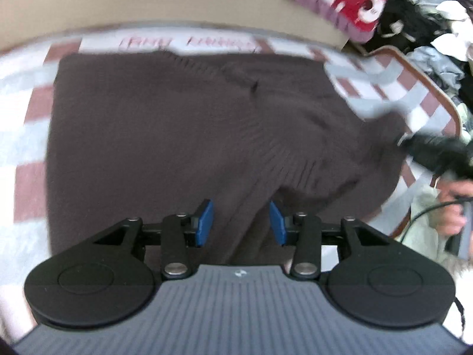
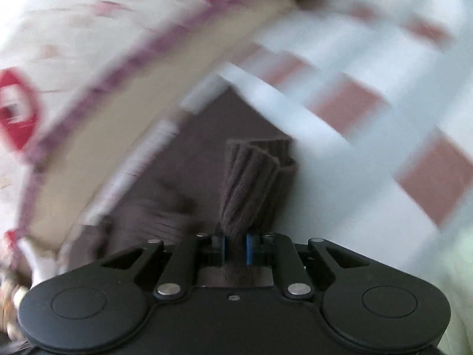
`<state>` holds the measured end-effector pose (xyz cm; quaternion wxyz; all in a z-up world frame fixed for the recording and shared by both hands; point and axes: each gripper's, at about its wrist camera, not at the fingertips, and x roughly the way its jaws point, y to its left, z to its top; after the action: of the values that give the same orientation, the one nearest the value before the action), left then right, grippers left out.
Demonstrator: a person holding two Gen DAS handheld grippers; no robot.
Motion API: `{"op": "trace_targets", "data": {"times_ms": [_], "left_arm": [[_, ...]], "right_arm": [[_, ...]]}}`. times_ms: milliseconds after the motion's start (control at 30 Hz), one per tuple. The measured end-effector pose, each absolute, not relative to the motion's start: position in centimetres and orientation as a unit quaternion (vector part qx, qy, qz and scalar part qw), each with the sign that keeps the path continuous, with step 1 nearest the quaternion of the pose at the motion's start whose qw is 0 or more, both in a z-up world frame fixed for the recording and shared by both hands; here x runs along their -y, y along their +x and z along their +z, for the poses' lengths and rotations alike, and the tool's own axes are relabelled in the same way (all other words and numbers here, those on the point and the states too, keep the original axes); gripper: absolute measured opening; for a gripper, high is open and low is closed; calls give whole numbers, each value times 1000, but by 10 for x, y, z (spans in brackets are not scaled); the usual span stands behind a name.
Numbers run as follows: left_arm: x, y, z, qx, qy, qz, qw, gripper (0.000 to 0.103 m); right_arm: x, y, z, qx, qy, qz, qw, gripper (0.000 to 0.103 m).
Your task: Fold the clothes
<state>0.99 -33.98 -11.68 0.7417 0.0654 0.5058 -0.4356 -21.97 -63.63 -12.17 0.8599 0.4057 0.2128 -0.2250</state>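
A dark brown ribbed knit garment lies spread on a checked red-and-white blanket. My left gripper hovers open over its near edge, nothing between the blue pads. At the garment's right side, my right gripper appears as a blurred dark shape pinching the fabric. In the right wrist view, my right gripper is shut on a bunched ribbed cuff of the brown garment, which stands up from the jaws. That view is heavily motion-blurred.
A beige bed edge and a white cover with red bear prints lie beyond the blanket. A heap of dark and white clothes sits at the far right. A person's hand shows at the right edge.
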Motion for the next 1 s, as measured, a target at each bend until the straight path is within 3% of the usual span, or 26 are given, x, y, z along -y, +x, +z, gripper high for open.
{"op": "trace_targets", "data": {"times_ms": [100,367,633,867,1000], "left_arm": [[318,29,-115,-538,39,-435,721,38],[258,58,-124,-511,-4,-402,760,38],[251,58,-137,-502,-11,-407,763,34],[232,58,-117,-444,-32,-373,814,34],[227,63,-118,-455,-52,-395,796,34]], "right_arm": [[598,-203,-70,-154,373,-144,904,15],[438,-73,-53,-246,274,80,926,14],[419,-44,-139,-354,355,40,864,14],[421,-50,-136,-316,349,101,876,14],[403,-38,-136,-344,285,133,885,14]]}}
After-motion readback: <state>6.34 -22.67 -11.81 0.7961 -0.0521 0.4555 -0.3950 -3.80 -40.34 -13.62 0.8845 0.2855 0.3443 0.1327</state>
